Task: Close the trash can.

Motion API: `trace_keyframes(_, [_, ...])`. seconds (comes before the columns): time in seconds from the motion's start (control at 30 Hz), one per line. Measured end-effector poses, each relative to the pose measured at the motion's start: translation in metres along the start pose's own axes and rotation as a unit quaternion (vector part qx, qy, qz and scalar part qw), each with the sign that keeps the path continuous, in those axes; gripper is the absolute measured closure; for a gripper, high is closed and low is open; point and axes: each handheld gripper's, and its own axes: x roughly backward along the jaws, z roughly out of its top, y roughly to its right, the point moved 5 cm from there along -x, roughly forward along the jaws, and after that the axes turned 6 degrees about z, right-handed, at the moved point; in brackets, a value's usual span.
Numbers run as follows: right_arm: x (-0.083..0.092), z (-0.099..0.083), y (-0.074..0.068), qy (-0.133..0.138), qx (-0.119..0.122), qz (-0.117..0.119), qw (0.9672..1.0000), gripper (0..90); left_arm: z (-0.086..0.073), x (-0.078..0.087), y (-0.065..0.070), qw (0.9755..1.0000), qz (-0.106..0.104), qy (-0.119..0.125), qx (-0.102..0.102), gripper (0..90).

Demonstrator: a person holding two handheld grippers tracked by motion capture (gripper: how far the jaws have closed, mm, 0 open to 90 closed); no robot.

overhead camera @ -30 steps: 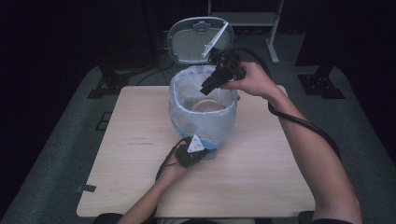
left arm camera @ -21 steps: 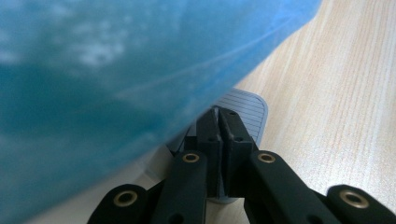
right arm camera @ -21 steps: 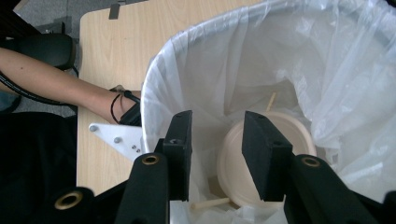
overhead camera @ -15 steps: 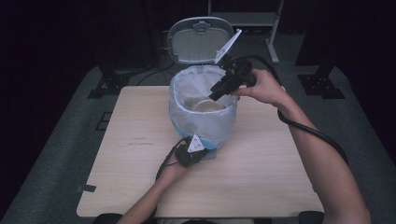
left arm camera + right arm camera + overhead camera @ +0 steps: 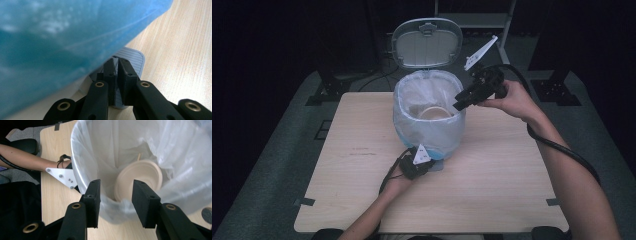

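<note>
While the high view looks down on the tabletop [image 5: 512, 185], one pedal bin [image 5: 429, 120] lined with a clear bag stands mid-table, its lid [image 5: 427, 42] raised; one pale plate [image 5: 434, 112] lies inside. The left tongs [image 5: 424, 162] sit low at the bin's near base; the right tongs [image 5: 458, 102] hang over the bin's right rim, jaws parted, holding nothing. In the left gripper view, the left tongs [image 5: 117, 72] are almost clenched, a thin gap between the jaws, over the ribbed grey pedal [image 5: 133, 58]; whether they press it I cannot tell. In the right gripper view, the right tongs [image 5: 116, 200] have just been opening, released, nothing between them, above the plate [image 5: 138, 180]. No writing is readable
</note>
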Motion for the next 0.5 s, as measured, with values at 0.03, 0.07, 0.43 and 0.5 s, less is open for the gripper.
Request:
trace_keyframes(0.03, [0.002,-0.003,0.001,0.002,-0.004,-0.001,1.0000,56.9,0.000,0.000,0.000,1.0000,0.000,0.000,0.002,84.5])
trace_keyframes(0.07, [0.003,-0.006,0.001,0.004,-0.007,-0.002,1.0000,56.7,0.000,0.000,0.000,1.0000,-0.001,0.001,0.004,84.2])
trace_keyframes(0.43, [0.021,-0.039,0.008,0.034,-0.030,-0.012,0.9989,52.3,0.005,0.005,0.003,0.9998,0.009,-0.012,-0.012,74.2])
trace_keyframes(0.5, [0.024,-0.046,0.009,0.041,-0.037,-0.012,0.9984,51.3,0.011,0.012,0.008,0.9999,0.000,0.004,-0.011,71.9])
